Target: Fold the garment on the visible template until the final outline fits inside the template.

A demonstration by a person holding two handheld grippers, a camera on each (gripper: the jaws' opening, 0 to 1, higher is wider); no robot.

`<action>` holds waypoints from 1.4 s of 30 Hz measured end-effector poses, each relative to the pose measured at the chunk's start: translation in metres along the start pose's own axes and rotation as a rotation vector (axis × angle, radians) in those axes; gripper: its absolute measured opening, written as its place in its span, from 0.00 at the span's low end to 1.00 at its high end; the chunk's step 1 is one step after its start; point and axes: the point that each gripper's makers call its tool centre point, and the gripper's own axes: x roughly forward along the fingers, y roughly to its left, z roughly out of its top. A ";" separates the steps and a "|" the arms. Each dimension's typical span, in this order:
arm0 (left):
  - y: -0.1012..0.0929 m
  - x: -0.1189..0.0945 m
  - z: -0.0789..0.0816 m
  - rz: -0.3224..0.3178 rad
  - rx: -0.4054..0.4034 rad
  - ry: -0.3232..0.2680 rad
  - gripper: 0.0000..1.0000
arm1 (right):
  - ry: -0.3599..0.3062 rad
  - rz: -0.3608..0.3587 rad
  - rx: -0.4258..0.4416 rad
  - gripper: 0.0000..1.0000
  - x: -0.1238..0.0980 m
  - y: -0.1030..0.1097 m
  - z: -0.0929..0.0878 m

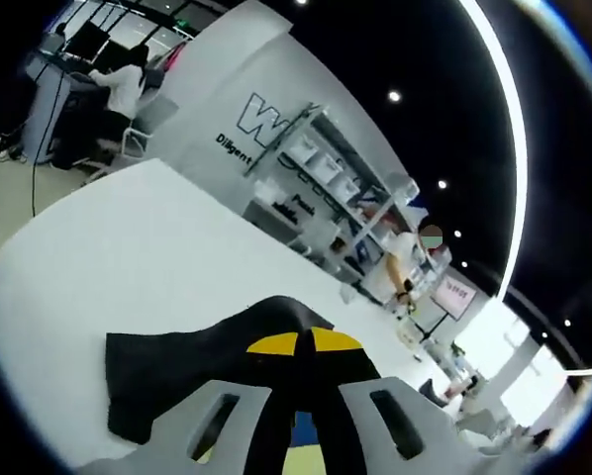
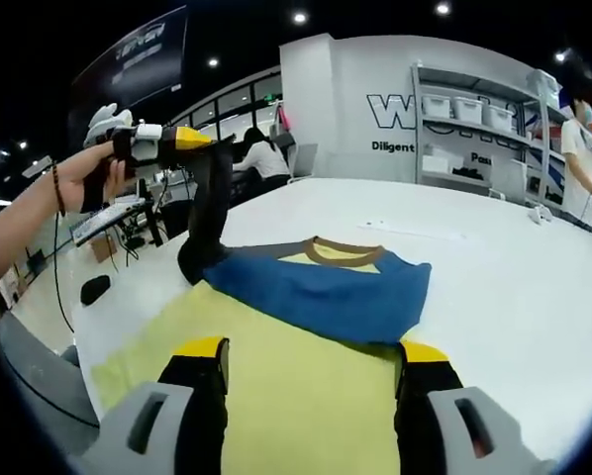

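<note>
Left tongs (image 2: pixel 192 141) clamp the dark sleeve (image 2: pixel 209 213), lifted; right tongs (image 2: pixel 311 361) gape over the garment (image 2: pixel 316 287). Carry the sleeve rightward across the body, laying it flat on the table (image 2: pixel 514 267).

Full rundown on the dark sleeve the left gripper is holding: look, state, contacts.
The sleeve is dark, near-black soft fabric on the yellow-and-blue shirt. The left gripper, held by a hand, is shut on its end and lifts it off the white table, so it hangs in a limp strip. In the left gripper view it drapes crumpled beyond the yellow tips.
</note>
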 end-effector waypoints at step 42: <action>-0.067 0.126 -0.170 -0.138 0.249 0.415 0.00 | 0.090 -0.029 -0.026 0.68 0.001 -0.013 -0.022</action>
